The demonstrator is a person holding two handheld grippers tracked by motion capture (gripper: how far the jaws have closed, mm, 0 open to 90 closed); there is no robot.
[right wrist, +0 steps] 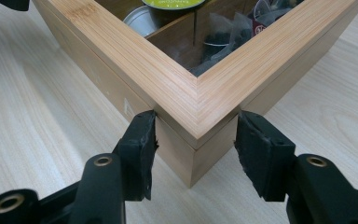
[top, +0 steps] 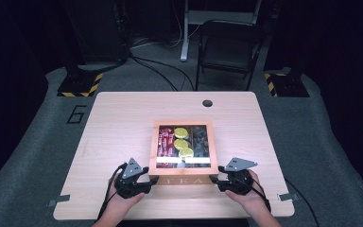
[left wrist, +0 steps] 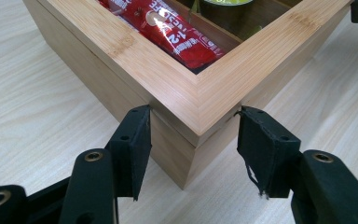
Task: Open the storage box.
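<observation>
A dark room surrounded the pale wood-grain table (top: 123, 123). Near its front edge sat a square bamboo box (top: 183, 177), glass-lidded, holding red packets (left wrist: 182, 35) and green-topped pods (top: 181, 132). The left gripper (left wrist: 193, 137) and right gripper (right wrist: 196, 140) each straddled a near corner, jaws spread, pads at or just beside the smooth sides. Closing both evenly would probably keep the box from twisting.
</observation>
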